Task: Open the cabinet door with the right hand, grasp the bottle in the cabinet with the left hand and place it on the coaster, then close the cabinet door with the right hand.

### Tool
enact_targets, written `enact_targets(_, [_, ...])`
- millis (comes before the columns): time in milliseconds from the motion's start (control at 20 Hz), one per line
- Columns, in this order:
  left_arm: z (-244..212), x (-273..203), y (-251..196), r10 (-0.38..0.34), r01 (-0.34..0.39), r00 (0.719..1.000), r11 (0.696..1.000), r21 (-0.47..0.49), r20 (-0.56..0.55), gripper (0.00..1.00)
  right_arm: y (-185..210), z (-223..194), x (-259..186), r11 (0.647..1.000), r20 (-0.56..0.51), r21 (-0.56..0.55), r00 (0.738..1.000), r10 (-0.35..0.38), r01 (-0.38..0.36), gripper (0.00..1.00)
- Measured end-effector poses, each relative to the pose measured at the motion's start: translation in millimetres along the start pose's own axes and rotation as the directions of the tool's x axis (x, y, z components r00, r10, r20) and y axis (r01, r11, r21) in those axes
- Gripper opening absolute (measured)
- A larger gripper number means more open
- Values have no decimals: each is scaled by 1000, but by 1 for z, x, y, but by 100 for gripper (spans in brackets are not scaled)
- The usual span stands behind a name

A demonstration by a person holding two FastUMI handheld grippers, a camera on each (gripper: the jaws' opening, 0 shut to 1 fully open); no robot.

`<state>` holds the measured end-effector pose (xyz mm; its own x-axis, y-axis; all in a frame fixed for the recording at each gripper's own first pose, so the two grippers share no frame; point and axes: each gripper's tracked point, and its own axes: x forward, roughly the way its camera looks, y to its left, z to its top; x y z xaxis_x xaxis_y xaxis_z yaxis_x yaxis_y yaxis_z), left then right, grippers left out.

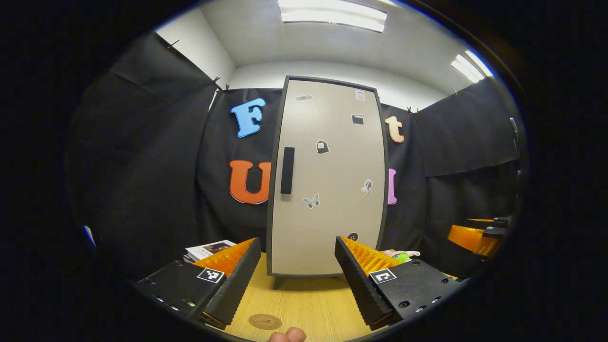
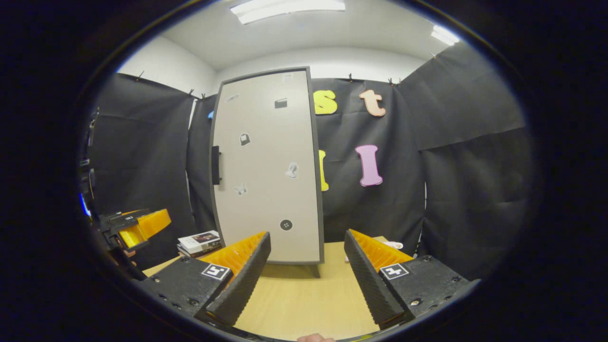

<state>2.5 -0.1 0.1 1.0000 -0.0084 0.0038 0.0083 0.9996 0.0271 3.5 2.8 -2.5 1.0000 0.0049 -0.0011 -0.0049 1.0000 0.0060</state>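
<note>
In the left gripper view, the left gripper (image 1: 297, 275) hangs above the light wooden table (image 1: 308, 304) with its two fingers spread wide and nothing between them. Straight ahead at twelve o'clock stands the tall cabinet (image 1: 327, 180), its pale door (image 1: 332, 209) flush in the dark frame, closed. A dark vertical handle (image 1: 287, 170) sits near the door's nine o'clock edge, and small stickers dot the panel, among them a butterfly sticker (image 1: 311, 201). The bottle cannot be seen; the shut door hides the cabinet's inside. The round brown coaster (image 1: 265, 321) lies flat on the table at six o'clock, near the view's lower edge and bare on top. A fingertip (image 1: 287, 336) of the person shows just beside it at the very bottom. A stack of booklets (image 1: 209, 249) lies at about eight o'clock of the cabinet, behind the gripper's one finger. At three o'clock, far off, part of the right gripper (image 1: 479, 235) pokes in.

In the right gripper view, the right gripper (image 2: 306, 270) is likewise released, fingers well apart, holding nothing, above the table (image 2: 304, 304). The cabinet (image 2: 268, 166) stands at eleven o'clock, door shut, its handle (image 2: 216, 165) untouched. The booklets (image 2: 199, 242) rest at eight o'clock, and the left gripper (image 2: 135, 225) shows at nine o'clock, well apart from the cabinet.
</note>
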Motion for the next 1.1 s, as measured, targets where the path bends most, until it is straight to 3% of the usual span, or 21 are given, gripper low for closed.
enact_targets(350, [3,-1,6,7,-7,1000,1000,1,4,95,8,2,5,1000,1,-5,1000,13,-13,100])
enact_targets(550, [1,-2,13,13,-13,1000,1000,12,4,95,26,17,19,998,23,-32,998,58,-58,99])
enact_targets(750, [-3,-7,16,10,-10,1000,1000,23,-7,95,78,35,53,985,36,-54,985,168,-166,100])
enact_targets(950, [-2,-14,22,17,-17,1000,1000,24,-8,95,140,61,95,948,54,-125,952,301,-293,100])
enact_targets(1100, [-3,-18,28,29,-29,1000,999,30,-8,95,187,69,125,930,55,-100,931,361,-355,100])
